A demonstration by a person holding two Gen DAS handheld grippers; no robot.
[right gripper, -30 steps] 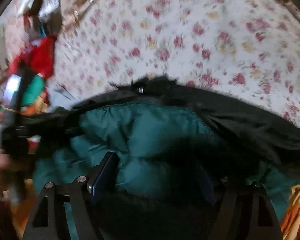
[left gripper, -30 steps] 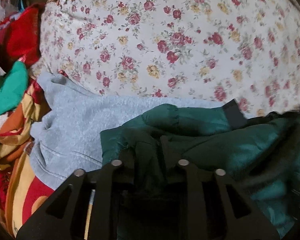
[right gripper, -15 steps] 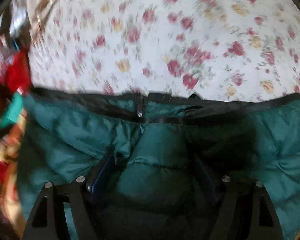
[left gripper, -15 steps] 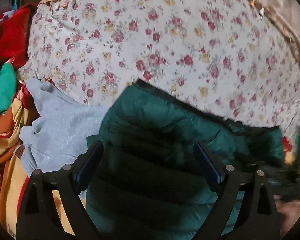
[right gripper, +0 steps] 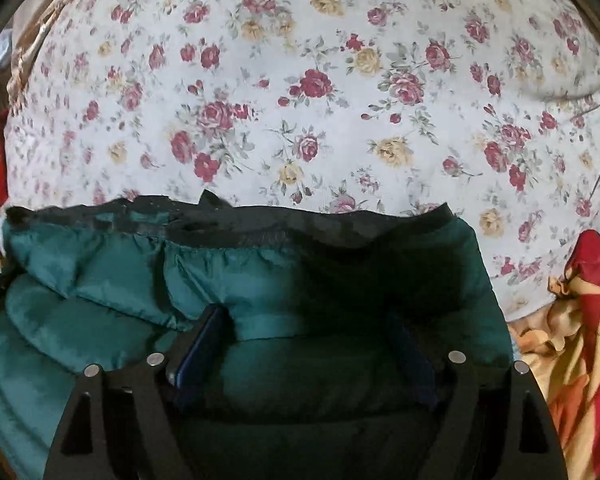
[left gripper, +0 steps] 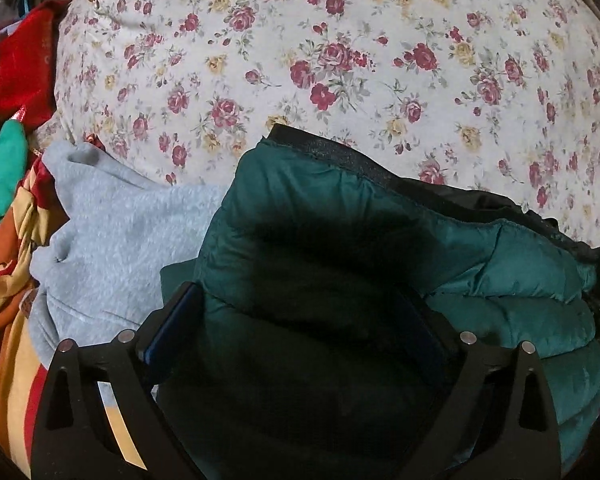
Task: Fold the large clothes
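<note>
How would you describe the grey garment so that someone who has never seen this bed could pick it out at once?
Start at the flowered bedsheet and go to its near left edge. There the grey sweatshirt lies, partly under the green puffer jacket. It alone is pale grey and fleecy, beside shiny quilted green and bright patterned fabric.

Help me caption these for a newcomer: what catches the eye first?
The puffy dark green jacket fills the foreground of both views, lying on a rose-patterned sheet that spreads behind it. Both the left gripper and right gripper straddle it, jaws opening. A grey sweatshirt lies at its left.
</note>
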